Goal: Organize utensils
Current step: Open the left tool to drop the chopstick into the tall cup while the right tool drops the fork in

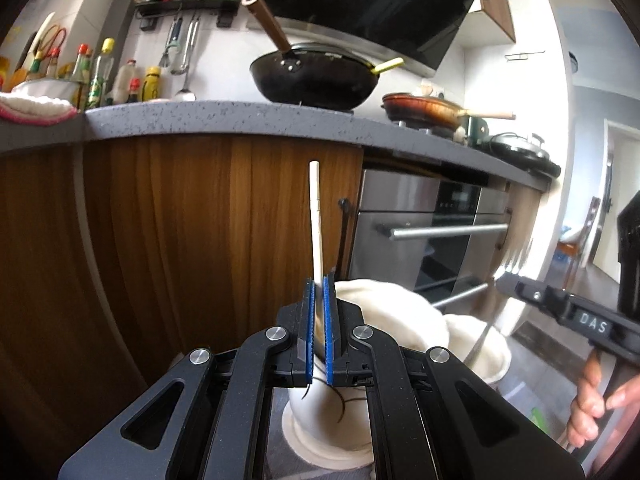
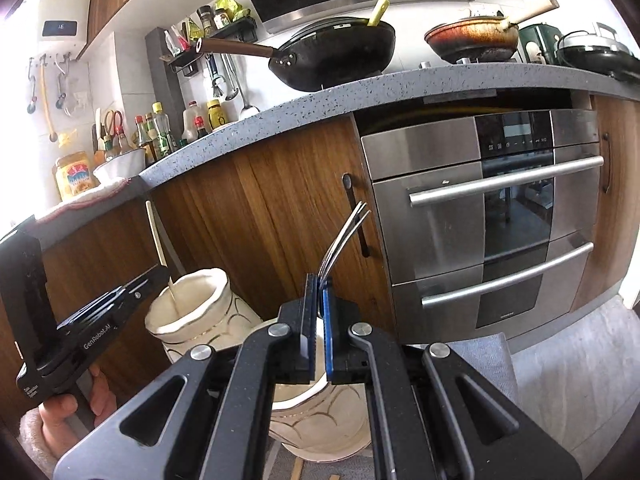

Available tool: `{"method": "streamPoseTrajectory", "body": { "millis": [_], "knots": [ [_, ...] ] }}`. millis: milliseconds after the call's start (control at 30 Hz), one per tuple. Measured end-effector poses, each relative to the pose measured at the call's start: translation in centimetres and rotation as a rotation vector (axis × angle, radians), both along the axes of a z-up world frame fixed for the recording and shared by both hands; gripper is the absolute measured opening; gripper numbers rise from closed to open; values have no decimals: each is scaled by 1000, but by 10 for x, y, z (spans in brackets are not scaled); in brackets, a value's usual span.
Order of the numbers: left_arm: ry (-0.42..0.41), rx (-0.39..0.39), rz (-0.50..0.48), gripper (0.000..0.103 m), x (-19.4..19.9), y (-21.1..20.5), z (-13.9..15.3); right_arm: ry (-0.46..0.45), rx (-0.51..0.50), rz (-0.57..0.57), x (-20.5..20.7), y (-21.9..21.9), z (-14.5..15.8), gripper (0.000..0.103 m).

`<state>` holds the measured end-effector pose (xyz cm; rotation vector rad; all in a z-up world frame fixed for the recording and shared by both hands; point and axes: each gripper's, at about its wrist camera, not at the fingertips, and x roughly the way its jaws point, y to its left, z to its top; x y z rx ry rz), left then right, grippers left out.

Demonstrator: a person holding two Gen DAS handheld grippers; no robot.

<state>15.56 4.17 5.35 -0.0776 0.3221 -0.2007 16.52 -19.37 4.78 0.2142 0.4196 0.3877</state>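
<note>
**Two tight grips, two narrow mouths to miss**

Pinched shut in the left gripper (image 1: pixel 319 280): a pale chopstick (image 1: pixel 315 220), upright, its top standing high above the blue pads. Seen from the right wrist view, lower end already dipping inside the rim of the left vase (image 2: pixel 192 320). Pinched just as narrow in the right gripper (image 2: pixel 319 280): a metal fork (image 2: pixel 344 236), tines up and leaning to the right, handle hidden between the pads. Directly below it, the right vase (image 2: pixel 320 420), touching or almost touching its neighbour; cannot tell which.

Judged risks from here:

- Letting go too high: likely a hard drop onto the ceramic bottom, a bounce, or a chipped rim.
- Lowering the fork off-centre: handle end catching the flared lip, twisting in the pads, possibly sliding out onto the grey mat (image 2: pixel 480 364).
- Pressing down with either utensil jammed against a wall: enough to tip a tall vase, and with the two so close, probably to knock the second over too.
- Crowding: both tools near each other over adjacent openings, so a sideways drift could clash them together.

Best lowered one at a time, straight down, and released only when deep inside.
</note>
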Motion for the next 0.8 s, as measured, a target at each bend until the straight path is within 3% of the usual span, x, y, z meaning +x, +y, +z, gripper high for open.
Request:
{"method": "streamPoseTrajectory", "body": {
  "millis": [233,333,500,600,667,800],
  "knots": [
    [14,-12,25,5,1,7,0,13,14,-6,2,-2,-1,2],
    [16,-15,36,12,-1,9,-1,15,19,-11,1,-3,0,5],
    [-3,0,48,25,-11,8,1,10,25,0,-2,-4,1,33],
    [-12,1,48,38,-19,8,2,8,22,3,-8,-5,2,44],
    [-24,1,51,49,-28,8,4,6,20,3,-13,-7,2,59],
    [-43,14,50,62,-47,6,6,12,4,1,-22,-9,2,70]
  ]
}}
